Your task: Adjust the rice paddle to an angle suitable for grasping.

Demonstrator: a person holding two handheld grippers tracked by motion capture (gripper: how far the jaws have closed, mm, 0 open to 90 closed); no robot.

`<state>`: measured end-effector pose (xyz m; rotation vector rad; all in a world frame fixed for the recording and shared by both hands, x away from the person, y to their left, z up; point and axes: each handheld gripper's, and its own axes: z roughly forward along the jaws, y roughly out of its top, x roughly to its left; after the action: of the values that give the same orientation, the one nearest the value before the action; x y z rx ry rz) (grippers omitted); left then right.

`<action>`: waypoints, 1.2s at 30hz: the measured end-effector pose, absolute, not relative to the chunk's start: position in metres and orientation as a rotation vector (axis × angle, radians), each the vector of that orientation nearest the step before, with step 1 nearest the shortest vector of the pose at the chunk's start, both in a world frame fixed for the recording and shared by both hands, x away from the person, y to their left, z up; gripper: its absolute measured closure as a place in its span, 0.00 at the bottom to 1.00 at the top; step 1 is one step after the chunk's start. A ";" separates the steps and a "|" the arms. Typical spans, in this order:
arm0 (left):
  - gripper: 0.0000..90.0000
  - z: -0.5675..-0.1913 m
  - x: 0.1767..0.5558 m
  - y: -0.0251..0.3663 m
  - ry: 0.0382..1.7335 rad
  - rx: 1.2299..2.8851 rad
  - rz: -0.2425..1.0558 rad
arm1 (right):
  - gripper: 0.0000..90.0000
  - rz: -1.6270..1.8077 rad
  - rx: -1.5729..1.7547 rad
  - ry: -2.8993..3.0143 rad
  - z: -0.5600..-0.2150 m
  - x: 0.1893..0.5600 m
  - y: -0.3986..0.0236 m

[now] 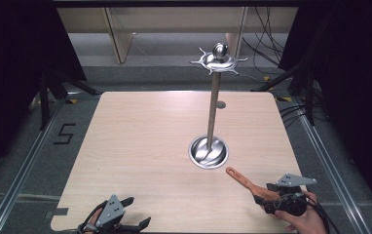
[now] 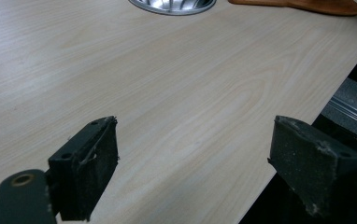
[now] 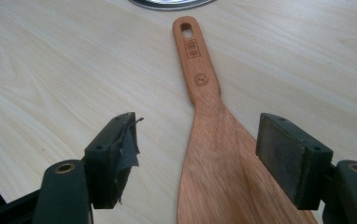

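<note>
Altogether one wooden spatula (image 3: 214, 158), one metal stand (image 1: 212, 109).

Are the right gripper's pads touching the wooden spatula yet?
Apart. The right gripper view shows the right gripper open, table visible between each pad and the wooden spatula.

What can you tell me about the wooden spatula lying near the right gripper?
The wooden spatula is reddish-brown, one flat piece with visible grain. Its narrow handle ends in a rounded tip with an oval hanging hole, and small marks are stamped below it. The handle widens into a broad blade. It lies flat on the pale wooden table, handle pointing toward the metal stand's round base. The blade sits between the right gripper's open jaws, which do not press on it.
</note>
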<state>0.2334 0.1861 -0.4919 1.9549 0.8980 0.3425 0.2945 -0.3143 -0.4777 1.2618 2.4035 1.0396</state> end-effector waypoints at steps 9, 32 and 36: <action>0.17 -0.491 0.235 0.187 0.876 1.965 0.353 | 0.33 1.017 1.274 2.406 -0.479 0.294 -0.313; 0.17 -0.492 0.234 0.186 0.897 1.963 0.335 | 0.35 0.988 1.230 2.451 -0.478 0.303 -0.303; 0.17 -0.492 0.234 0.186 0.910 1.953 0.336 | 0.36 0.949 1.200 2.505 -0.473 0.307 -0.293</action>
<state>0.2341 0.1855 -0.4920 1.9529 0.9097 0.3358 0.3067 -0.2934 -0.4726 1.1998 2.5047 0.9486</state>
